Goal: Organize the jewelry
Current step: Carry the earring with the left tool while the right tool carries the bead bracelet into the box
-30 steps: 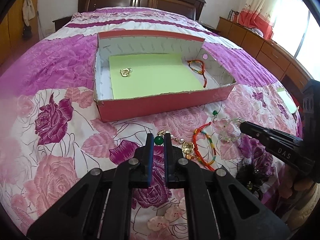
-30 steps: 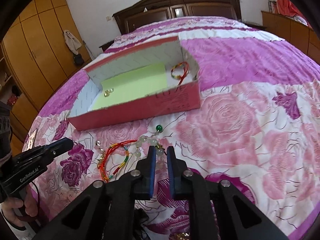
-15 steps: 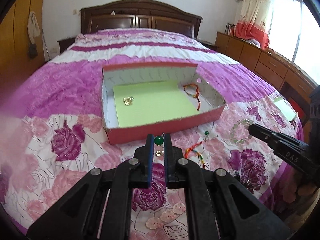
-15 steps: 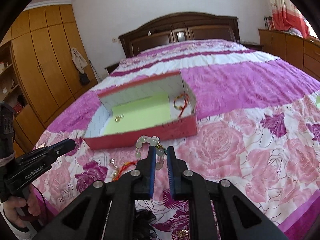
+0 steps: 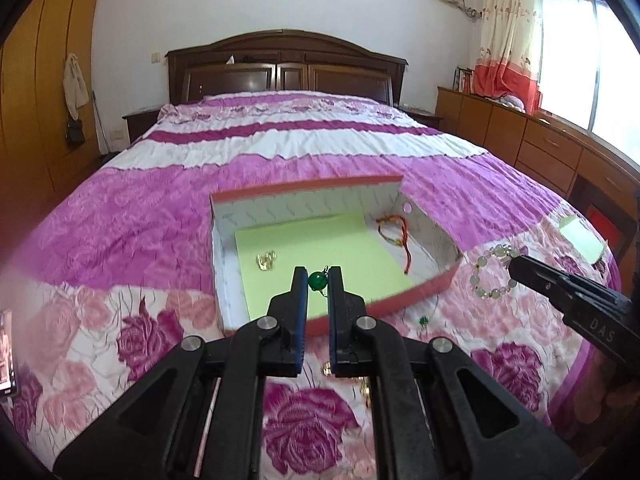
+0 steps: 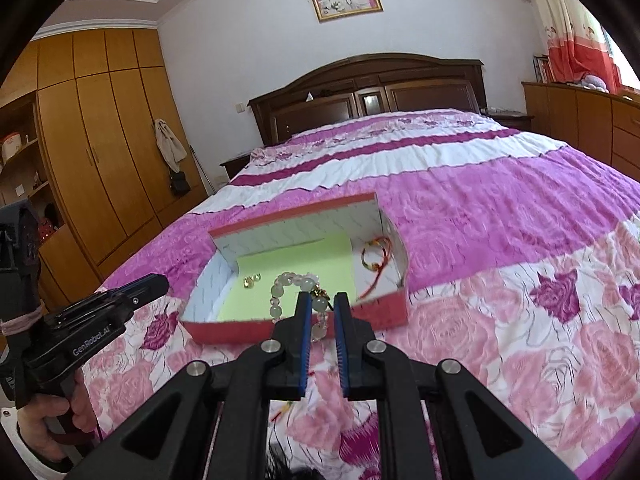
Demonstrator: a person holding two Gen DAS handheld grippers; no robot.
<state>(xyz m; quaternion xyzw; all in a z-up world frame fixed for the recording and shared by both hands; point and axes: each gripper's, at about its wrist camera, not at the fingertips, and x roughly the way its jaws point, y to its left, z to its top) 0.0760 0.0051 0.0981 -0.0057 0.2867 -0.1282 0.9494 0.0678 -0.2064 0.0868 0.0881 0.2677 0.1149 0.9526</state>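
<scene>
An open red box (image 5: 304, 190) lined with a green sheet lies on the floral bedspread. In it are a red string bracelet (image 5: 394, 232) and a small gold piece (image 5: 266, 260). My left gripper (image 5: 318, 276) is shut on a green-bead piece (image 5: 318, 281), held in the air in front of the box's near wall. My right gripper (image 6: 320, 300) is shut on a pale bead bracelet (image 6: 288, 284), which hangs before the box (image 6: 296, 210). In the left wrist view the right gripper (image 5: 516, 264) holds that bracelet (image 5: 490, 276) right of the box. The right wrist view shows the left gripper (image 6: 156, 282) left of the box.
A small green earring (image 5: 423, 321) and gold bits (image 5: 364, 386) lie on the bedspread below the left gripper. A green paper (image 5: 580, 236) lies near the bed's right edge. A wardrobe (image 6: 100, 160) stands left, a dresser (image 5: 540, 148) right. A hand (image 6: 48, 420) grips the left handle.
Both grippers have risen off the bedspread, each carrying its piece of jewelry. The pale bracelet and the green bead left the pile, and both views have tilted up toward the box.
</scene>
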